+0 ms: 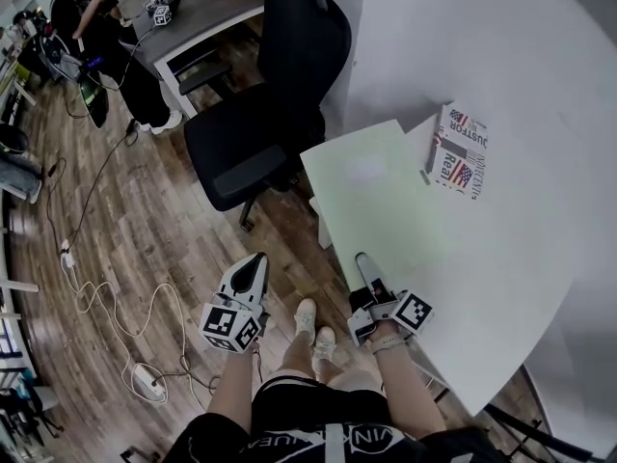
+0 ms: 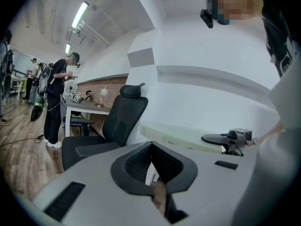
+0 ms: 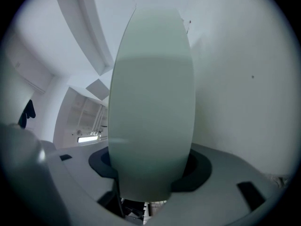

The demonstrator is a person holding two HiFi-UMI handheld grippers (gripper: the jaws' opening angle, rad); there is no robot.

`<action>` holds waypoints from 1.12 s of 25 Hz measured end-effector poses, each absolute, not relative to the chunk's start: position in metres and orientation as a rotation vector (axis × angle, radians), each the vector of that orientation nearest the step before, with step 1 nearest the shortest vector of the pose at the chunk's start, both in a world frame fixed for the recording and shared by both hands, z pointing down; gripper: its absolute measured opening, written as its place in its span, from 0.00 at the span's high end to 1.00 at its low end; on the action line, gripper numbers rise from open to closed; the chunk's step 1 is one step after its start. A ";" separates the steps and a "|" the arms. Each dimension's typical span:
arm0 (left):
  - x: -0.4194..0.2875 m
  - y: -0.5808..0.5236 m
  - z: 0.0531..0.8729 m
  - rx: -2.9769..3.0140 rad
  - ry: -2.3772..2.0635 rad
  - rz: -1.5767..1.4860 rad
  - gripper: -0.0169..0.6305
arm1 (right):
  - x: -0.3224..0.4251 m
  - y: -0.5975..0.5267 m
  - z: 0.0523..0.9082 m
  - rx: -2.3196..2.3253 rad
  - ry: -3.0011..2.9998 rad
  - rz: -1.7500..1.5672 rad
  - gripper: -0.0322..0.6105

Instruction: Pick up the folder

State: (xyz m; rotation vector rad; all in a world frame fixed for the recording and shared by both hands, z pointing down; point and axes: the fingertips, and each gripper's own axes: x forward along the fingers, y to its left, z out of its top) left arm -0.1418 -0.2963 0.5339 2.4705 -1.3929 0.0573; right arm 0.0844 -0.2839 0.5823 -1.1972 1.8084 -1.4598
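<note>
A pale green folder lies on the white table, its left side overhanging the table's edge. My right gripper is turned on its side at the folder's near edge, one jaw above it and one below. In the right gripper view the folder runs up the middle between the open jaws of the right gripper, with dark pad showing on either side. My left gripper hangs over the wooden floor, apart from the folder, tips together and empty. From the left gripper I see the folder's edge and the right gripper.
A book with a flag cover lies beyond the folder. A black office chair stands close to the table's left edge. Cables and a power strip lie on the floor. A person stands by a far desk.
</note>
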 end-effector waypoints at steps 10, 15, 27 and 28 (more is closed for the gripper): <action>-0.147 -0.306 0.507 2.492 -1.428 0.023 0.95 | 0.088 -0.298 0.541 -1.153 1.969 -1.301 0.50; -0.146 -0.308 0.498 2.504 -1.422 0.012 0.95 | 0.104 -0.283 0.554 -1.351 1.850 -1.452 0.50; -0.139 -0.315 0.480 2.541 -1.408 -0.011 0.95 | 0.107 -0.298 0.509 -1.289 2.045 -1.227 0.50; -0.138 -0.316 0.478 2.544 -1.408 -0.013 0.95 | 0.109 -0.298 0.508 -1.313 2.058 -1.215 0.50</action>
